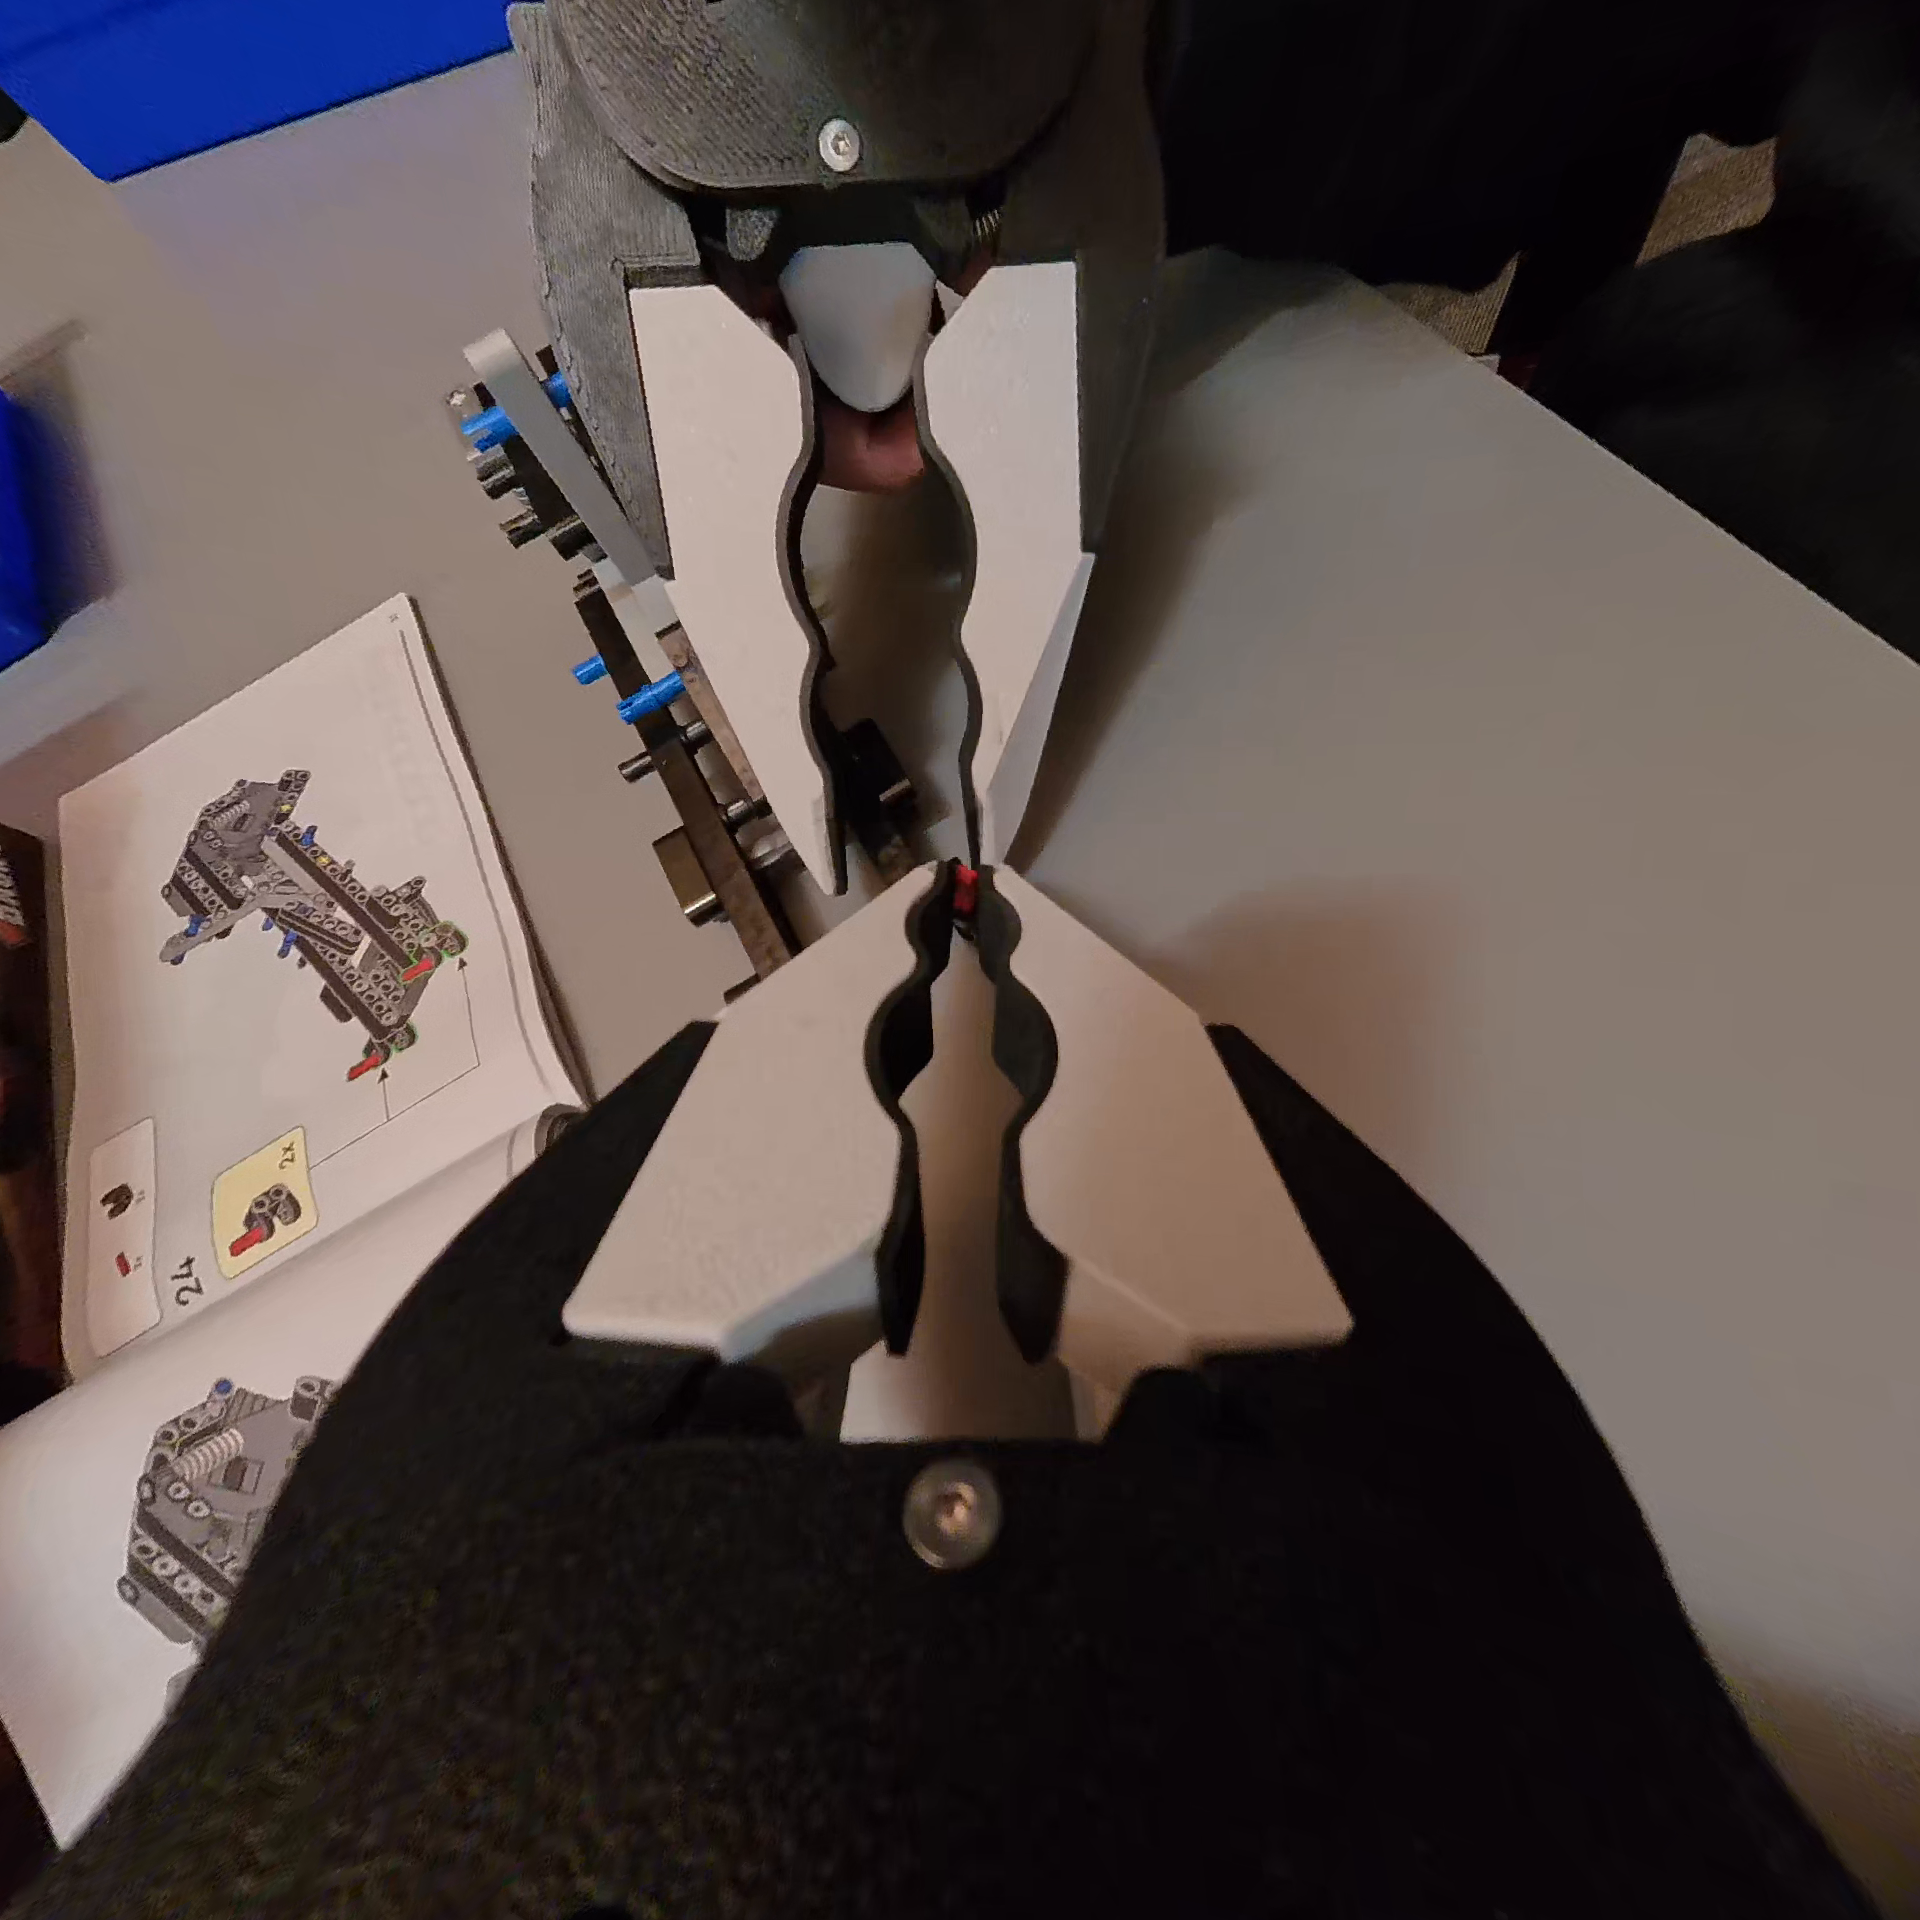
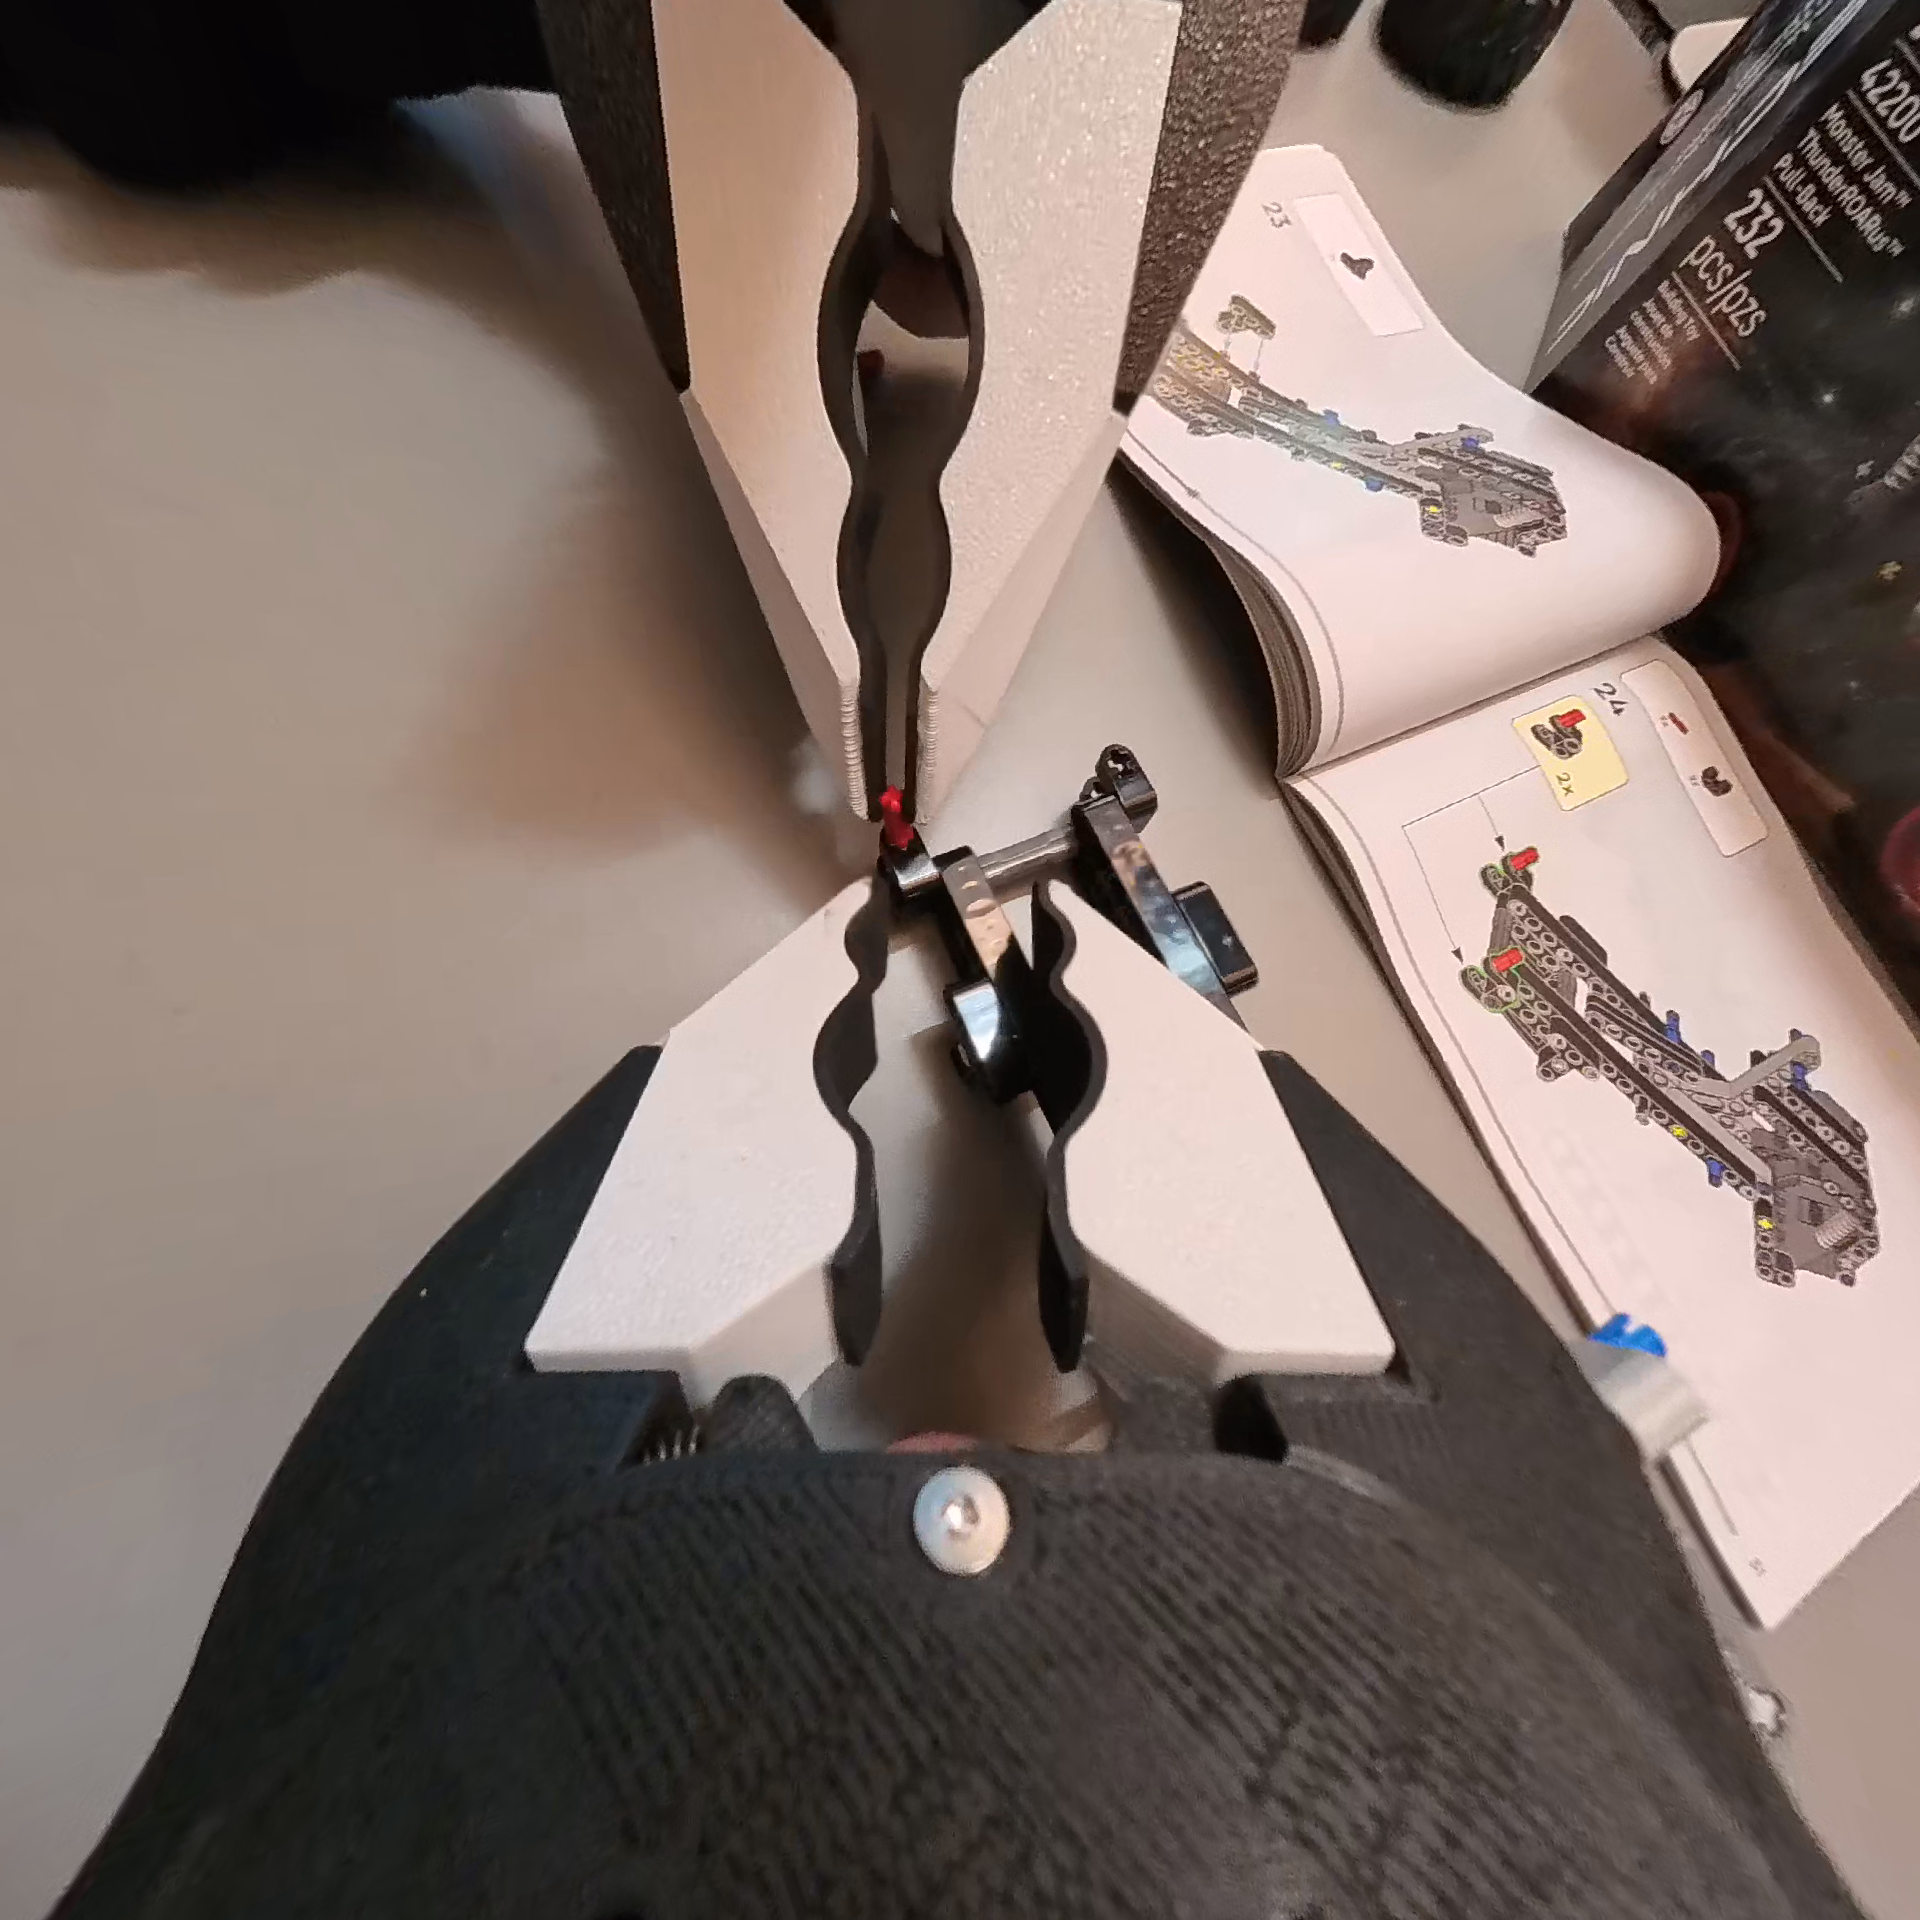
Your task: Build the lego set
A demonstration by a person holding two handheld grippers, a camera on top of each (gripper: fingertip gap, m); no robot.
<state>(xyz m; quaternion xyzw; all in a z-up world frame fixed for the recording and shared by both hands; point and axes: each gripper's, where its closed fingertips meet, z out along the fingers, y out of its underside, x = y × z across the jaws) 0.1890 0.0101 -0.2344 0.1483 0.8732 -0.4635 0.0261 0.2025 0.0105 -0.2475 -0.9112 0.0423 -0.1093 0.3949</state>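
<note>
My left gripper (image 1: 961, 896) is shut on a small red pin (image 1: 964, 885). In the right wrist view the left gripper (image 2: 889, 800) comes down from the top, and the red pin (image 2: 891, 812) points into a black connector (image 2: 906, 871) at the end of the Lego frame. My right gripper (image 2: 961, 920) is shut on that black and grey frame (image 2: 982, 935), one beam between its fingers. In the left wrist view the right gripper (image 1: 904, 836) reaches in from the top, tip to tip with mine. The frame (image 1: 665, 748), with blue pins, runs along its left side.
An open instruction booklet (image 1: 291, 935) lies on the white table left of the grippers; it shows at the right in the right wrist view (image 2: 1558, 935). A dark set box (image 2: 1766, 208) stands behind it. A blue bin (image 1: 208, 73) sits far left. A grey-blue piece (image 2: 1636, 1371) lies on the booklet. Less than 4 cm separates the two grippers' tips.
</note>
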